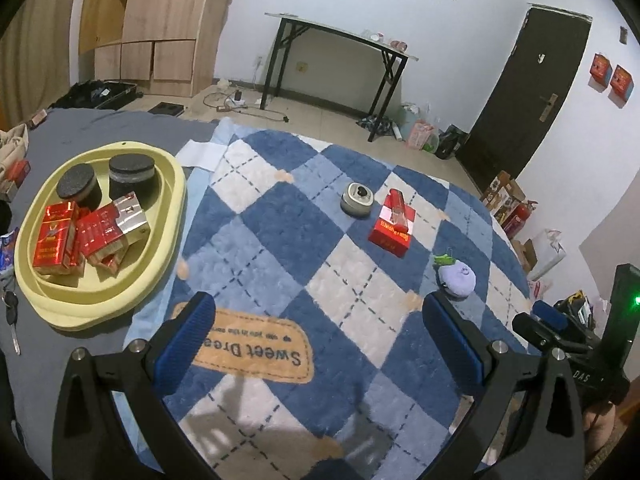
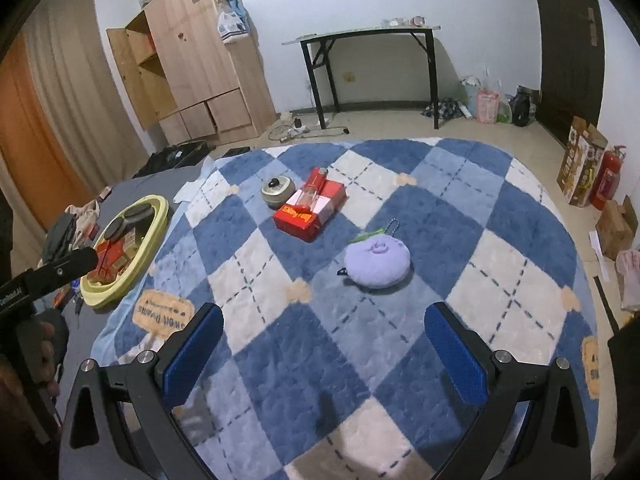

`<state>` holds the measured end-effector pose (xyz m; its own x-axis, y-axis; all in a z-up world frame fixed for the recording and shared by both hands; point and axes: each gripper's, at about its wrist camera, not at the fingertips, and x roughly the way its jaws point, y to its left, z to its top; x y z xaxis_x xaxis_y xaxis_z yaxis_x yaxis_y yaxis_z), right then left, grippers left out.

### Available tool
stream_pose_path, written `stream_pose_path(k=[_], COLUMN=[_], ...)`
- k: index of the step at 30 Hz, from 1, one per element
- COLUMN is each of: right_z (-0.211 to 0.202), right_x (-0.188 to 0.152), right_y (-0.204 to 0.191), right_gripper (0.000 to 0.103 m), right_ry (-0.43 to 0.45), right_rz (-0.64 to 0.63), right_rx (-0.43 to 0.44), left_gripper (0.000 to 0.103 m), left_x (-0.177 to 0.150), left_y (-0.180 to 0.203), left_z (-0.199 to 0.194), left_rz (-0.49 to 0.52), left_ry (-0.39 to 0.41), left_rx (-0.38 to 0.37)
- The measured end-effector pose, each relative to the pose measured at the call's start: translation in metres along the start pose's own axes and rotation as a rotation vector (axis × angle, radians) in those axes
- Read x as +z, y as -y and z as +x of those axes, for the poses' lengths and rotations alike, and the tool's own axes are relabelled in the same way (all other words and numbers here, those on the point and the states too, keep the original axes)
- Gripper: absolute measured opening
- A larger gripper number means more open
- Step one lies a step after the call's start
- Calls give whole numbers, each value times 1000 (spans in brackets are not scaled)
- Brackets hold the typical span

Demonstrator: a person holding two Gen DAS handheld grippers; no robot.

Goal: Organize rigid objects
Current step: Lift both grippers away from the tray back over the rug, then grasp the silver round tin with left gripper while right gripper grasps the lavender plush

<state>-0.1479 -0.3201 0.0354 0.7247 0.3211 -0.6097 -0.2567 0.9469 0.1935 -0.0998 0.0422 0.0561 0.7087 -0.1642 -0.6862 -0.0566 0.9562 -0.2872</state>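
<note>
My right hand-held gripper [image 2: 324,354] hangs low in its frame with the blue pads spread wide and nothing between them; my left hand-held gripper [image 1: 316,342] is just as wide open and empty, above the tan "Sweet Dreams" label of the blue-and-white checked plush rug [image 1: 280,240]. Outward from the right one, the soft lilac plush pouch with a bead chain [image 2: 378,262] lies nearest, at mid frame; I judge it is not rigid and should be left alone. Beyond it, toward upper centre, sits the red cardboard box with a white band [image 2: 310,212], a small red lighter-like stick [image 2: 316,184] lying on top, and the round grey metal tin with a black knob [image 2: 276,192] just beside its far-left corner. The pale yellow oval plastic tray [image 1: 168,200] at the left of the left view already holds red packs and two black foam-topped cylinders. I would take the box next: approach from above, jaws across its short sides, low enough to grip the walls, and lift level, since the stick may roll off.
</note>
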Motion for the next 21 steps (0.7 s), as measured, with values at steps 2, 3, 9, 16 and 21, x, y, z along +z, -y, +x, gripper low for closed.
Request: stream_pose_path(k=[2, 3, 9, 16, 21], right_z=[5, 6, 32, 78, 110], right_x=[1, 2, 11, 24, 31], right_y=[0, -1, 9, 26, 32], right_gripper=[103, 103, 103, 103, 102], right_ry=[7, 10, 7, -35, -24], right_rz=[-19, -39, -111, -108, -132], right_rx=[-17, -30, -77, -81, -86], left_gripper=[103, 103, 103, 103, 100], left_x=[2, 4, 33, 67, 89], left_y=[1, 2, 24, 57, 54], left_z=[2, 4, 33, 104, 170], left_rz=[3, 8, 99, 292, 326], left_ry=[-7, -11, -49, -73, -125], left_rx=[-10, -19, -67, -48, -56])
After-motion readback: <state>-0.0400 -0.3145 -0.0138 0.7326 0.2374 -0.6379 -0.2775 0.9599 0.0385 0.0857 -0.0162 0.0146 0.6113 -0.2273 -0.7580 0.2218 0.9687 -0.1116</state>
